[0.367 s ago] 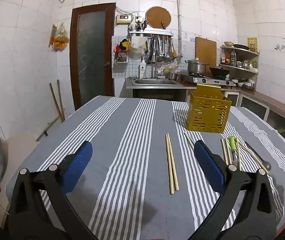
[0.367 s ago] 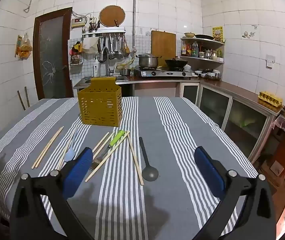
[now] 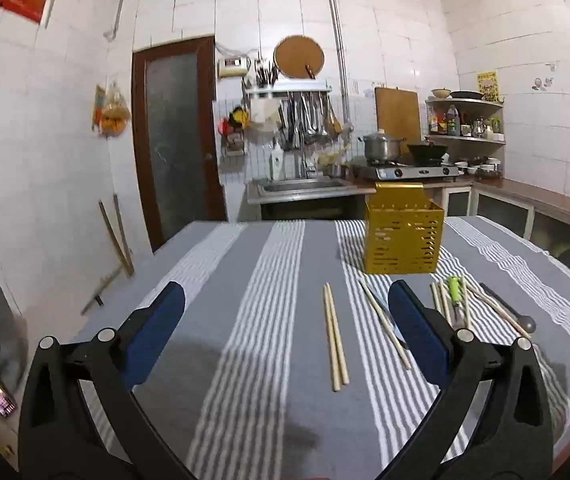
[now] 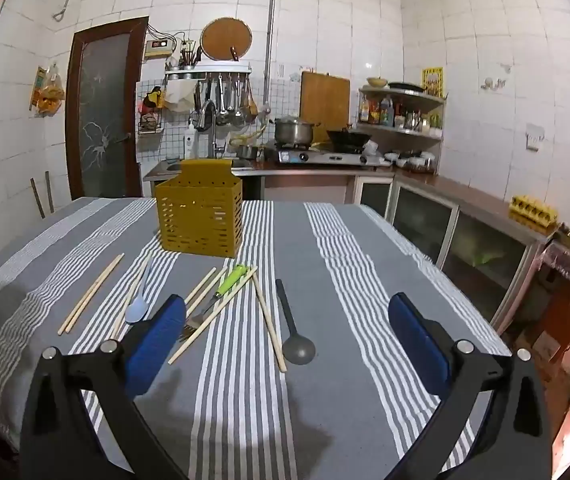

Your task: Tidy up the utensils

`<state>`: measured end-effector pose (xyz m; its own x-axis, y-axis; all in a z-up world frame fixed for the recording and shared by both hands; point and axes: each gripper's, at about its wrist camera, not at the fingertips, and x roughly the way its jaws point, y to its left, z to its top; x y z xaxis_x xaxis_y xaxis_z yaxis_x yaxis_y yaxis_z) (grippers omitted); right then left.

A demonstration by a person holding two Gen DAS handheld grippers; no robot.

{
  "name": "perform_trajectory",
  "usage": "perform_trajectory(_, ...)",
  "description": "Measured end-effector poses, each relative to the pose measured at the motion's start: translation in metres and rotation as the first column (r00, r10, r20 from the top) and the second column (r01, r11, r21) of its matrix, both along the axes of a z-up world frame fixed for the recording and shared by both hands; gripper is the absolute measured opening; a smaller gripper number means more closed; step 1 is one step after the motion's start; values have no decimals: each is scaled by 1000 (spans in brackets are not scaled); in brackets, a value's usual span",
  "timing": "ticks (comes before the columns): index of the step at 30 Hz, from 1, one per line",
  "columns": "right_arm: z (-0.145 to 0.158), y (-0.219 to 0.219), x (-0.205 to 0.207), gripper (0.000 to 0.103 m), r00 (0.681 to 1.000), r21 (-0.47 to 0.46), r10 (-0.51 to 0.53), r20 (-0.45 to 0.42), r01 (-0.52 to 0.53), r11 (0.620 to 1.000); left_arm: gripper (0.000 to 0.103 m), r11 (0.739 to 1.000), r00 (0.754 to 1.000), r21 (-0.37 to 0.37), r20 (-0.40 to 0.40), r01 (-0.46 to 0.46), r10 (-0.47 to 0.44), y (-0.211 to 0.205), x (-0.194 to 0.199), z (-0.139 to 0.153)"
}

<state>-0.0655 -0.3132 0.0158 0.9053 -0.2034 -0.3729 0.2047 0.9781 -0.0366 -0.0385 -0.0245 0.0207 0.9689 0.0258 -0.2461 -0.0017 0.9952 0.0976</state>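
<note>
Left gripper point(image 3: 285, 332): jaws spread wide, nothing between the blue pads; hovers above the near edge of the table, over the striped cloth.
Right gripper point(image 4: 285, 340): jaws spread wide, nothing held; hovers above the near edge, toward the table's right side.
Table point(image 4: 385, 280): covered by a grey and white striped cloth; it carries all the utensils.
Chopstick pair point(image 3: 335, 344): lies flat, apart from the other utensils, between the left gripper's pads in the left wrist view.
Dark ladle point(image 4: 293, 328): lies flat, bowl toward the near edge, just beside a loose chopstick.
Green-handled fork point(image 4: 221, 296): lies flat among crossed chopsticks in the middle cluster.
Pale blue spoon point(image 4: 139, 306): lies flat, beside another chopstick pair left of the cluster.
Outer chopstick pair point(image 4: 91, 294): lies flat toward the left edge.
Yellow holder point(image 4: 199, 216): perforated box, upright, beyond the utensils toward the far edge; no handles show above its rim, and its interior is not visible.
Progress: judged not yet begun; every visible utensil is on the cloth.
Remaining: judged that all of the utensils remain to be moved to the holder.
</note>
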Motion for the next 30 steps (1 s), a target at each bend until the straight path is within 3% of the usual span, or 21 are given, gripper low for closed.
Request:
perform_trajectory(11,5,29,13,99,1000,-37,-26,11,26,999,98,1000,1000,14,8,27,-27,11,10,4)
perform_trajectory(16,3,29,17,99,1000,-45,-30,1,30,999,98,997,1000,75,-14,26,-25,1,13,2)
perform_trajectory(25,6,29,19,99,1000,-45,-27,6,27,999,96,997,1000,72,-15,24,-23,-3,10,1)
perform_trajectory(30,6,34,21,99,1000,-48,-23,7,23,999,96,999,1000,33,-19,19,-19,1,10,1)
